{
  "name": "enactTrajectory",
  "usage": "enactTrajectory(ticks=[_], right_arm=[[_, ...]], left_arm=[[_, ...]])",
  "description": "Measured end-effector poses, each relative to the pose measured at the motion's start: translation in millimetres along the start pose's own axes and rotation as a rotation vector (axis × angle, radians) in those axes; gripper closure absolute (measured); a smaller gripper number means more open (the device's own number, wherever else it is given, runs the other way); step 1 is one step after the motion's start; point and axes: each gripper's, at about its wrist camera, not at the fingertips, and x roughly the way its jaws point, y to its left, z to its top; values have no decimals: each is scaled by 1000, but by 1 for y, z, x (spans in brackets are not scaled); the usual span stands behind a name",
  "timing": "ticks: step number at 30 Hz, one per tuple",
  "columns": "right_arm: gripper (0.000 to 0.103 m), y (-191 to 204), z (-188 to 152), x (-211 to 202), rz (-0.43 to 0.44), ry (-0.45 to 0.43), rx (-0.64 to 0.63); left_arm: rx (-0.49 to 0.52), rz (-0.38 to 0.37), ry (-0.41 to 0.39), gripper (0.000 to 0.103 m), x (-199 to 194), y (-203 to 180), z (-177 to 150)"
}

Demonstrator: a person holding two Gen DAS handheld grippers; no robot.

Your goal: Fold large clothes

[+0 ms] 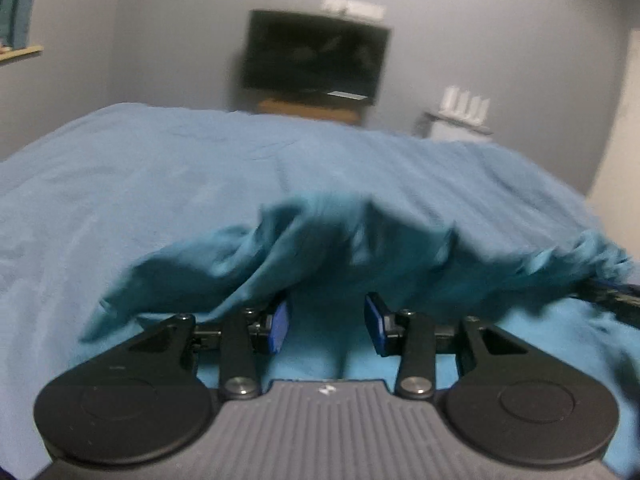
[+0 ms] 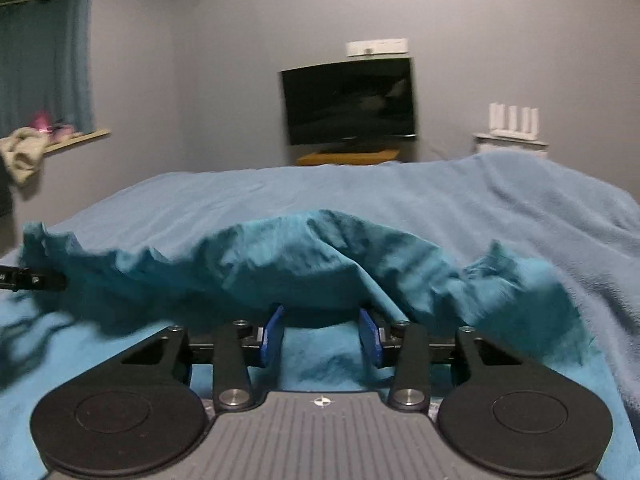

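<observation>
Left tool (image 1: 326, 326) and right tool (image 2: 322, 334): blue pads spread on both, nothing pinched, each low over the teal garment (image 2: 320, 264), which lies bunched in a ridge just ahead of the pads on the light-blue bed (image 1: 160, 168). Motion blur hides whether the cloth edge touches the pads. Judgement: set each tool on a single edge layer, grip both sides evenly, then lift together to avoid skewing the fold.

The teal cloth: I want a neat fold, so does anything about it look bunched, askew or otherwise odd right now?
Yes. The teal cloth is humped in a rumpled ridge across the bed, its far edge ragged, not flat. Both the left hand-held gripper and right hand-held gripper stand open beneath it, gripping nothing. Motion blur hides finer creases.
</observation>
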Motion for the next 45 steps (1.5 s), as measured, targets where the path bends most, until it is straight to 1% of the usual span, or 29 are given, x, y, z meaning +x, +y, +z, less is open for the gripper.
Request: enactTrajectory(ticks=[2,3,6,8,10,12,13,14,16,18,20,22,23,24,25,27,29,30,31,33,34,37,39,42,44,45], right_arm=[[66,-6,0,13,-26,-6,43],[66,-11,0,18,-51,-11,66],[63,-28,-3,29,-135,-19,136],[63,-44,-9,38,-177,16,169],[63,-59,-20,50,-195,71,198],[64,-67,-28,56,-209,80,198],[64,-71,-31,51,-198,74,211],[61,-73,-31,47,-189,62,224],[57,-70,-30,35,-170,33,227],[54,-59,-30,19,-135,-13,200],[52,-41,-26,4,-95,-39,131],[49,-12,-29,-7,-39,-59,23],[48,2,-24,-13,-10,-66,-20],[48,20,-27,-18,26,-73,-76],[48,37,-32,-21,51,-78,-133],[48,64,-43,-23,73,-72,-228],[47,78,-51,-16,76,-42,-276],[47,81,-56,-9,62,-21,-284],[46,81,-60,-2,52,2,-281],[45,73,-72,16,39,50,-246],[45,73,-80,25,39,69,-244],[42,74,-99,41,28,59,-283],[41,73,-106,46,28,54,-279],[40,73,-106,48,29,57,-277],[40,68,-96,42,51,68,-261],[40,65,-92,32,58,63,-241]], left_arm=[[-18,36,28,65,22,5,2],[-32,57,42,65,30,8,2],[-60,82,90,65,55,17,-4],[-79,103,124,65,68,23,-11],[-112,124,136,65,72,31,-16],[-151,132,143,65,72,41,-18],[-167,128,146,65,68,44,-18],[-169,134,146,65,60,47,-19],[-124,169,134,65,41,41,-20],[-61,162,111,61,13,31,-28],[-13,159,88,55,-13,23,-41],[10,143,71,55,-34,11,-53],[14,113,63,55,-40,4,-57],[20,77,57,55,-43,-6,-61],[31,46,45,55,-44,-18,-64],[74,-9,25,55,-45,-43,-69],[137,-45,32,47,-43,-66,-78],[172,-43,44,47,-34,-76,-82],[196,-24,57,47,-27,-82,-89],[212,7,97,47,-10,-81,-101],[215,11,103,47,-4,-78,-107],[238,4,103,47,7,-70,-122],[247,11,109,47,12,-70,-126],[248,22,116,47,12,-72,-126],[243,29,119,47,4,-74,-124],[235,35,115,47,-3,-75,-122]])
